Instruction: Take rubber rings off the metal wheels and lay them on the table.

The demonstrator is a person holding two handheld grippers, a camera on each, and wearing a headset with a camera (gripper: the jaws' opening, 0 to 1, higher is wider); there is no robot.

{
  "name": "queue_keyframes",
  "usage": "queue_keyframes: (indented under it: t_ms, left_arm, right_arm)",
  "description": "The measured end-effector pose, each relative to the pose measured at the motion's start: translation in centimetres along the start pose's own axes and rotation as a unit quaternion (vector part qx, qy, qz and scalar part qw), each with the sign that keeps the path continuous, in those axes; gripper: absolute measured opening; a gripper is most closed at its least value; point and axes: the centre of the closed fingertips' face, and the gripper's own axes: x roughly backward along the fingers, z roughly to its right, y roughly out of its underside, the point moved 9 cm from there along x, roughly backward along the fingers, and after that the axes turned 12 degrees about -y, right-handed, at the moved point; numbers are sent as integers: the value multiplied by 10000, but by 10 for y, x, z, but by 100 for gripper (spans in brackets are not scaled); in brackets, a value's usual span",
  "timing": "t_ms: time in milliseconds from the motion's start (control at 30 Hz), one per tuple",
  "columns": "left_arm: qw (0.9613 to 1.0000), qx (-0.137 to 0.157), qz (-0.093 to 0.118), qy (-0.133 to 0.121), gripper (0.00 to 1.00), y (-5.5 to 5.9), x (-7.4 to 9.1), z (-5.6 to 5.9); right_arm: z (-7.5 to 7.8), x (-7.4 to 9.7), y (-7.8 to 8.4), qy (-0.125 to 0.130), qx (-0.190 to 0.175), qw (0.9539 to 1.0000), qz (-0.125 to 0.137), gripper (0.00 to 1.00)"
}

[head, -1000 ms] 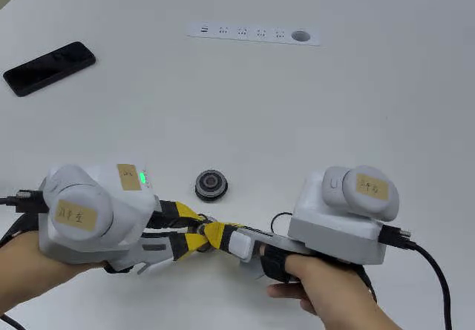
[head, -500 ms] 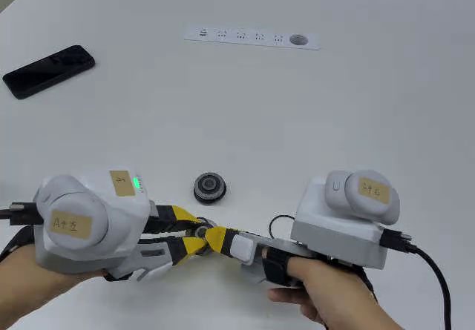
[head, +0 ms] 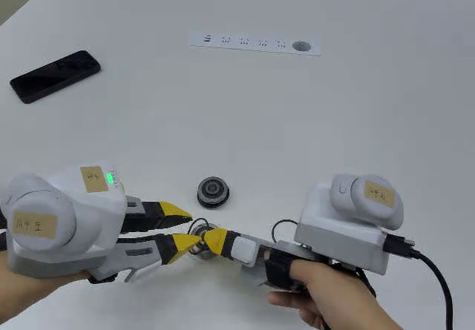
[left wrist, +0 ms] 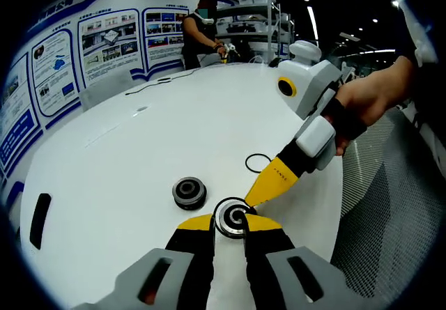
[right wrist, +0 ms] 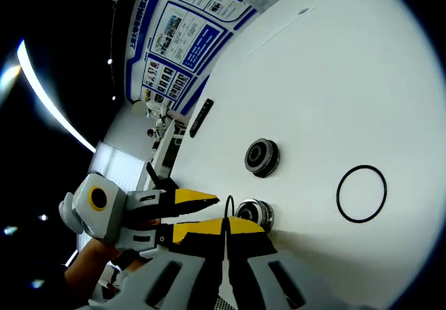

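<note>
Since the earlier frame the left gripper (head: 180, 226) has drawn back toward the lower left of the head view, and its yellow-tipped jaws have spread. They are now standing moderately apart. The small metal wheel with a dark centre (left wrist: 233, 217) is sitting on the white table (head: 334, 122), just ahead of the tips and between them, low and central in the left gripper view. The right gripper (right wrist: 224, 225) is reaching in from the lower right of the head view. Its jaws are pressing together on a thin black rubber ring strand (right wrist: 229, 204), which is curling up from between the tips right beside that wheel. A second dark metal wheel (head: 213, 191) is lying a little above the first one in the head view, clear of both grippers. A loose black rubber ring (right wrist: 338, 193) is lying flat on the table at the right of the right gripper view, apart from both wheels. A black phone (head: 56, 76) is resting at the upper left of the head view, and a white power strip (head: 256, 43) is lying near the top centre.
</note>
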Motion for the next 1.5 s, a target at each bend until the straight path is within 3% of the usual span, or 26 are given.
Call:
queue_keyframes:
  t_ms: [367,567,667,900,1033,1367,1500]
  left_arm:
    - [9997,-55,28,-244,20,1,12,-6]
    - [9990,196,262,-313,20,-5,18,-3]
    - [9989,225,127,-381,20,-4,20,-2]
    - [9983,280,194,-480,21,-7,26,-2]
    - [9984,237,185,-488,20,-8,28,0]
    - [9986,152,167,-484,20,-7,30,3]
    - [9985,128,171,-508,20,-7,31,1]
  right_arm:
    - [1,20,-17,19,-185,9988,463,2]
    - [14,40,-20,329,-187,9972,640,2]
    - [22,51,-18,511,-64,9968,606,2]
    - [45,78,-16,978,-211,9911,877,2]
    - [51,85,-18,1109,-288,9885,986,2]
    - [55,86,-15,1442,-38,9863,795,2]
    - [56,86,-15,1507,37,9854,794,7]
